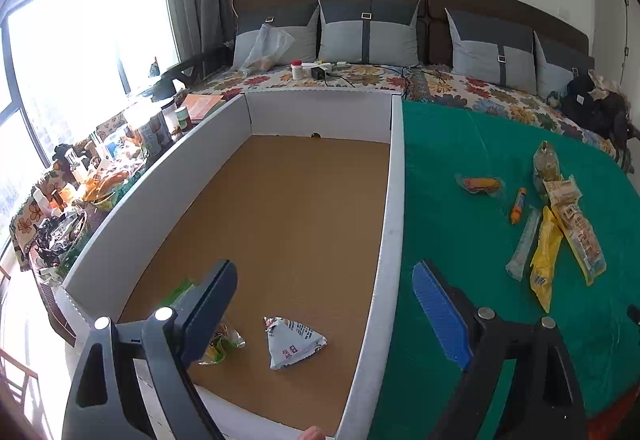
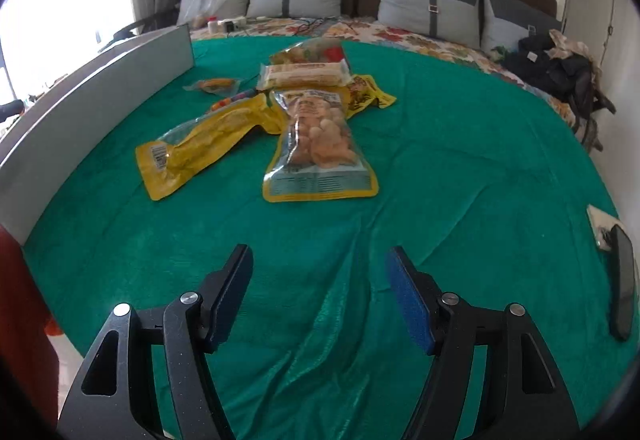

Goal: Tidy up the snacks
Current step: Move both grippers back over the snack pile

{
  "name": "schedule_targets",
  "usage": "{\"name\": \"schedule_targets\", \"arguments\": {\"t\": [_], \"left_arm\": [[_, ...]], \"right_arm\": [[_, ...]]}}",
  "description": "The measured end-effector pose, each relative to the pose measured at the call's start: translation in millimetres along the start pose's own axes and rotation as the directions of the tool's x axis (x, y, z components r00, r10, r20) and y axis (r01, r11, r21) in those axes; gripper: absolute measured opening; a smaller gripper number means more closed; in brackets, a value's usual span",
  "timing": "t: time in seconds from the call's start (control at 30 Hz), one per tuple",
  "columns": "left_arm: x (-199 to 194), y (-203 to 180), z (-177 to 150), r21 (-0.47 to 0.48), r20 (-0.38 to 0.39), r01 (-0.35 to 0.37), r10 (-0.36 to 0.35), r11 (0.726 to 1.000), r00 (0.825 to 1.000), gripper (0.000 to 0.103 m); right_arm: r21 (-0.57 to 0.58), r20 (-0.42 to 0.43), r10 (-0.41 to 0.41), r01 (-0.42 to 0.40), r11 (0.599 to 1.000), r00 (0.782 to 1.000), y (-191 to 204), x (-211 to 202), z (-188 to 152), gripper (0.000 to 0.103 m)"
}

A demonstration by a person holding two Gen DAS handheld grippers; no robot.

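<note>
A white cardboard box (image 1: 394, 200) with a brown floor lies on the green blanket. Inside it lie a white triangular snack packet (image 1: 294, 342) and a green-yellow packet (image 1: 218, 344), partly hidden by my left finger. My left gripper (image 1: 324, 280) is open and empty above the box's near end. Several snacks lie on the blanket to the right of the box: a yellow pouch (image 2: 204, 142), a clear bag of round snacks (image 2: 320, 144), a biscuit pack (image 2: 304, 74) and a small orange tube (image 1: 519, 205). My right gripper (image 2: 320, 272) is open and empty, short of these snacks.
The box's white wall (image 2: 92, 88) stands at the left in the right wrist view. A dark flat object (image 2: 622, 280) lies at the blanket's right edge. Grey pillows (image 1: 368, 34) line the headboard. A cluttered side table (image 1: 100, 176) stands left of the bed. Dark clothes (image 2: 556, 68) lie far right.
</note>
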State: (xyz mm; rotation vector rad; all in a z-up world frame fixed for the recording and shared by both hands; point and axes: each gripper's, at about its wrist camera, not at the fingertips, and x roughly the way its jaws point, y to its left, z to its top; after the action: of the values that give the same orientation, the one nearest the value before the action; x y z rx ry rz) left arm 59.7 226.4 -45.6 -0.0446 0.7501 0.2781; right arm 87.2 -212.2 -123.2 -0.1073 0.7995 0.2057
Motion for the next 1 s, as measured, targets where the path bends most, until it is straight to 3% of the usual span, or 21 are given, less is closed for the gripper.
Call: {"name": "schedule_targets", "arguments": {"t": [0.2, 0.5, 0.8, 0.93, 1.0], "left_arm": [[3.5, -0.8, 0.2, -0.015, -0.022, -0.008, 0.007, 1.0, 1.0, 0.089], [2.0, -6.2, -6.5, 0.002, -0.039, -0.024, 0.024, 1.0, 0.999, 0.089], [-4.2, -18.1, -15.9, 0.042, -0.039, -0.016, 0.017, 0.999, 0.999, 0.089], [-31.1, -22.7, -12.2, 0.026, 0.089, -0.089, 0.087, 0.996, 0.992, 0.089], [-50.5, -29.2, -11.1, 0.015, 0.165, -0.078, 0.074, 0.997, 0.984, 0.089]], "right_arm": [[0.114, 0.01, -0.073, 0.071, 0.991, 0.997, -27.5, -9.1, 5.2, 0.072], [0.037, -0.022, -0.074, 0.075, 0.996, 0.997, -16.9, 2.7, -5.1, 0.072], [0.092, -0.088, -0.133, 0.141, 0.986, 0.987, -35.3, 12.0, -10.4, 0.072], [0.109, -0.121, -0.148, 0.162, 0.981, 0.981, -44.5, 17.5, -11.9, 0.072], [0.116, -0.14, -0.15, 0.167, 0.979, 0.979, -48.4, 21.9, -12.2, 0.072]]}}
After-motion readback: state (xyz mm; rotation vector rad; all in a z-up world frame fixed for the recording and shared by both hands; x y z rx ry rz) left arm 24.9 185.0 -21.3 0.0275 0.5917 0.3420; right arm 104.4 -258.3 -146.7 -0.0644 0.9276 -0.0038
